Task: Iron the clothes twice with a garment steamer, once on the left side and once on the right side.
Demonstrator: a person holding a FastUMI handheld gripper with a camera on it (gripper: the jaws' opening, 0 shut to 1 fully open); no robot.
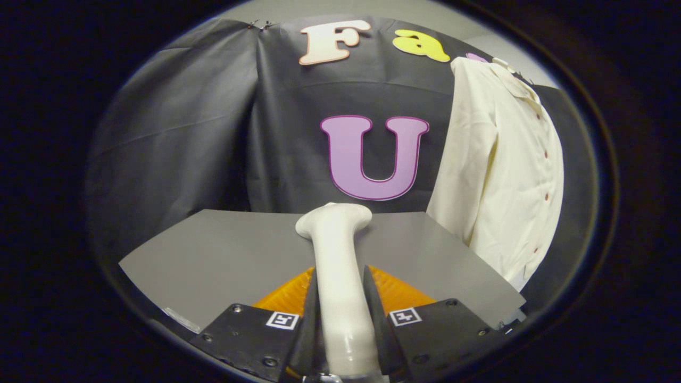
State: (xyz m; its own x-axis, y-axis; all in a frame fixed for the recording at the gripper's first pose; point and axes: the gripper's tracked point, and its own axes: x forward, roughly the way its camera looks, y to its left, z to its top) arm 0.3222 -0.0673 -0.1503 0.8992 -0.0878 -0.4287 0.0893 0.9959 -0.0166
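A white garment steamer (336, 255) stands between my fingers, its handle running forward and its head pointing at the booth's back wall. My gripper (340, 282) is shut on the steamer's handle, with both black fingers (307, 314) pressed against its sides. A cream button-up shirt (500, 170) hangs to the right, beyond and right of the steamer's head, with its buttoned front facing right. The steamer's head is well apart from the shirt, over the grey table (213, 255).
An orange piece (396, 292) lies under the fingers on the grey table. The table's right edge runs just below the shirt's hem. Black cloth walls close in the back and left.
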